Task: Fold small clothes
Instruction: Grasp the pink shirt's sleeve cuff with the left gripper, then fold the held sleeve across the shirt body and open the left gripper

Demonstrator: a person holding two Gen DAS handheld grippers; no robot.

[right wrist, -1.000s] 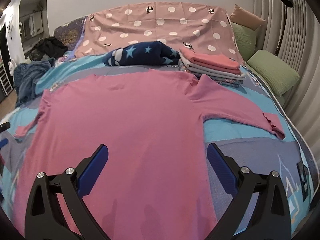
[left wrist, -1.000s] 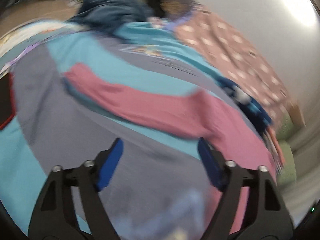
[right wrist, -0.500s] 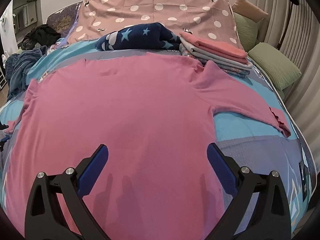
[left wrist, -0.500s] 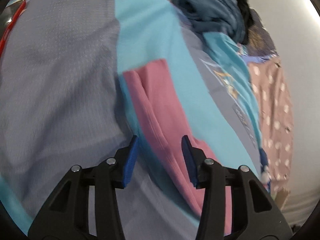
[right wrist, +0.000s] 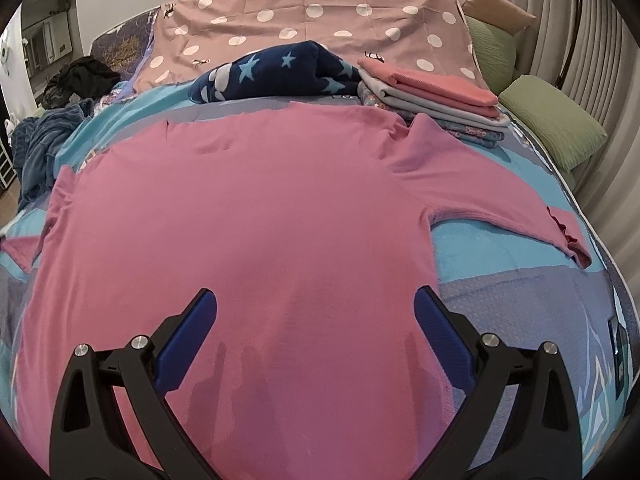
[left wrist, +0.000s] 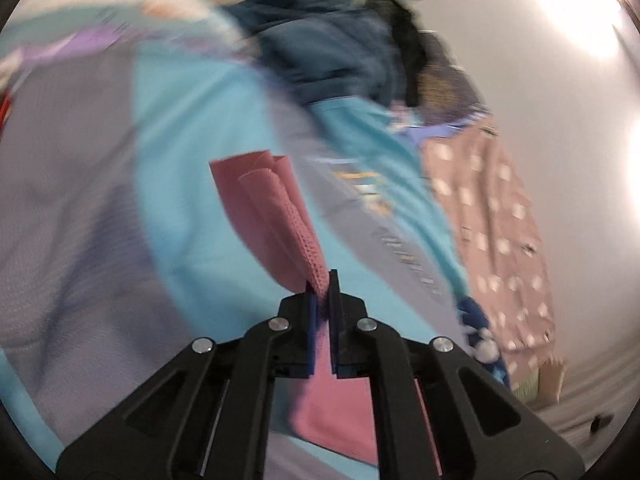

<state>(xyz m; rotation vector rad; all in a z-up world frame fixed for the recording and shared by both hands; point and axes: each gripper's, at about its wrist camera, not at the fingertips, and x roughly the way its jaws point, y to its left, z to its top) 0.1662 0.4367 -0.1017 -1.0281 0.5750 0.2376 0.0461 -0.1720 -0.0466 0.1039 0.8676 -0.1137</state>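
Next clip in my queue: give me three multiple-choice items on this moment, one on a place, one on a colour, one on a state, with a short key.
1. Where does the stack of folded clothes lie?
A. beyond the shirt's far right shoulder, beside the star blanket
B. on the floor
C. on the shirt's front

2. What colour is the long-sleeved shirt spread on the bed?
A. green
B. pink
C. white

3. How does the left gripper stand?
A. wide open above the bed
B. shut on nothing
C. shut on the shirt's sleeve

Key: 1 A, the right wrist view shows the stack there. 2 B, the shirt is pink in both views. 3 C, the left wrist view shows pink knit pinched between the jaws; the right gripper stands open.
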